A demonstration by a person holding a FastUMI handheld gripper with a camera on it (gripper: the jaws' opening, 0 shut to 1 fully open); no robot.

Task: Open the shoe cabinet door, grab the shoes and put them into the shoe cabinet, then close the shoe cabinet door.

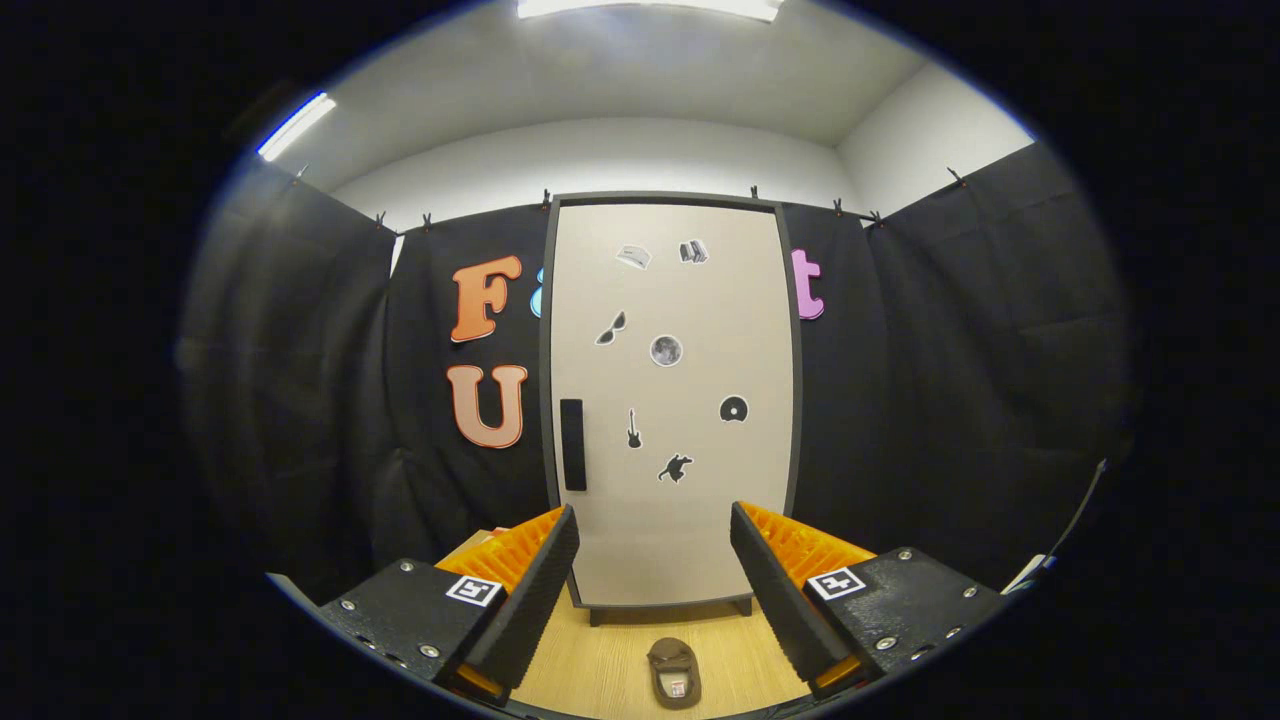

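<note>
Your claw (pixel 654 575) is spread wide, its two fingers well apart and pinching nothing; the ribbed inner face of one finger (pixel 530 590) and that of its partner opposite slant towards each other as they run forward. Each finger mount carries a small square marker tag (pixel 474 590) on its upper plate.

Between the fingers, on the pale wooden floor (pixel 610 660), lies a single brown shoe (pixel 674 672). It points away from you, with its opening and a small label visible from above. It touches neither finger.

Beyond the fingers stands the shoe cabinet (pixel 672 400), upright on short dark feet against the black cloth wall (pixel 930 400). Its beige door is shut within a dark frame. A dark vertical handle (pixel 572 444) sits on the door's left side, about midway down. Several small stickers (pixel 666 350) are scattered across the door face, among them a round one near the centre and a guitar shape lower down.

The shoe rests just in front of the cabinet's base, apart from it. Above the cloth, a white wall and ceiling with light strips (pixel 296 124) are visible.
</note>
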